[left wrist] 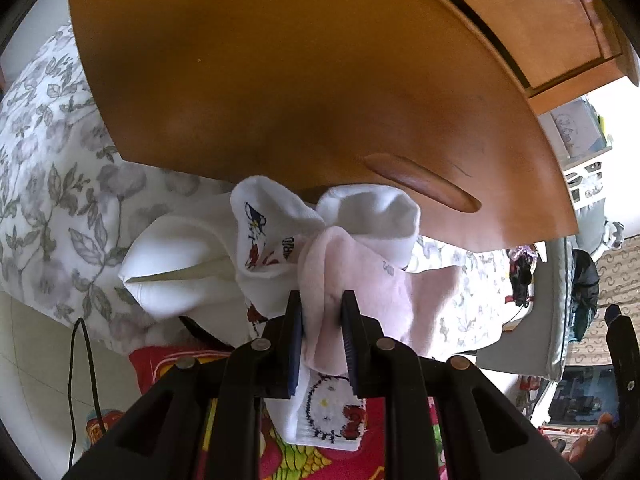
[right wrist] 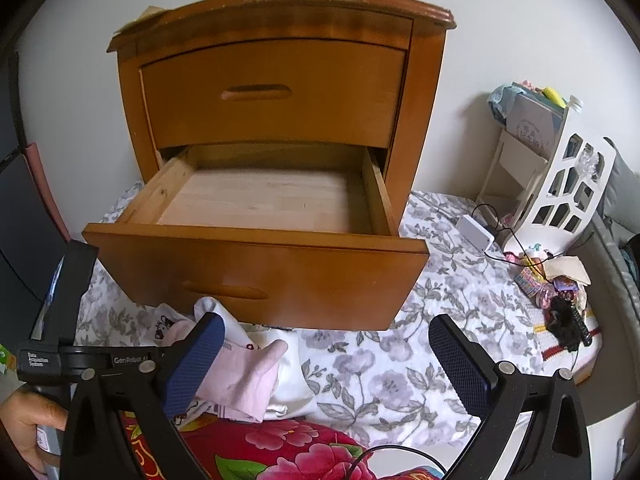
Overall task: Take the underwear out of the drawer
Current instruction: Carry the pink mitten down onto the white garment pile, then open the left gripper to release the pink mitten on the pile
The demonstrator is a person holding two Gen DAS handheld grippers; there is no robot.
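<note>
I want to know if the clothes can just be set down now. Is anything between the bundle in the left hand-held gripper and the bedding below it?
Nothing visible. The left hand-held gripper is shut on the pink and white garment bundle, already clear of the open wooden drawer, just above the floral bedding.

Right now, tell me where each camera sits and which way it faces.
Left wrist: on the left gripper, pointing steeply down at the lower drawer's front; its fingers pinch pink and white clothes.
Right wrist: on the right gripper, jaws open, facing the nightstand and its open, empty drawer; a hand shows at lower left.
Shared: the drawer, the clothes, the flowered sheet.
</note>
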